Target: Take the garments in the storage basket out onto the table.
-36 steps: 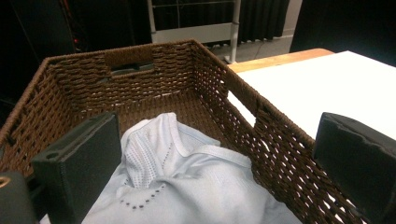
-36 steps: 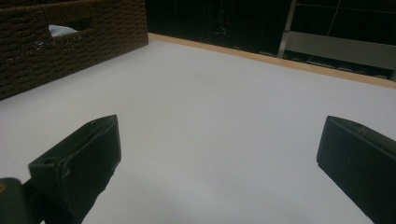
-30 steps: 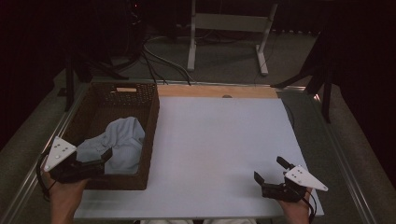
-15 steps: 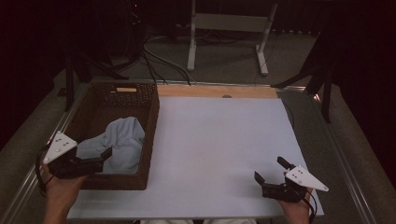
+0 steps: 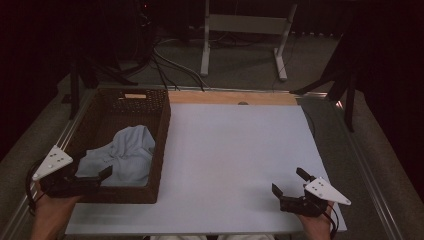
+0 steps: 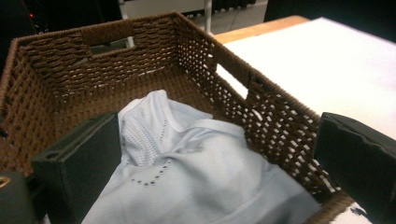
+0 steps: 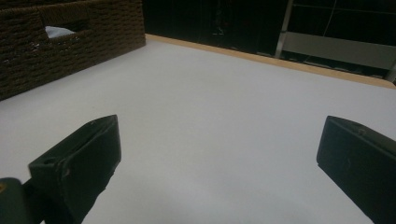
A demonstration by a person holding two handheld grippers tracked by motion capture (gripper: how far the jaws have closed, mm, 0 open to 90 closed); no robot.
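A brown wicker basket [image 5: 160, 145] stands on the left of the white table [image 5: 235, 150]. Inside it lies a crumpled pale blue garment [image 5: 125, 152]. My left gripper [image 5: 97, 177] hangs open at the basket's near left corner, just above the rim. In the left gripper view the garment [image 6: 187, 172] lies between and beyond the wide-spread jaws of the left gripper [image 6: 217, 163], with nothing held. My right gripper [image 5: 289, 182] is open over the bare table near its front right corner. In the right gripper view the right gripper [image 7: 215, 158] points across the white surface, and the basket [image 7: 70, 42] is far left.
A wooden strip [image 5: 230, 97] runs along the table's far edge. Beyond it are a white stand [image 5: 240, 30], cables on the floor and dark frames on both sides. The basket wall has a handle slot [image 6: 109, 39] at its far end.
My left gripper has drawn back slightly toward the near left corner of the basket. The garment and the right gripper have hardly moved.
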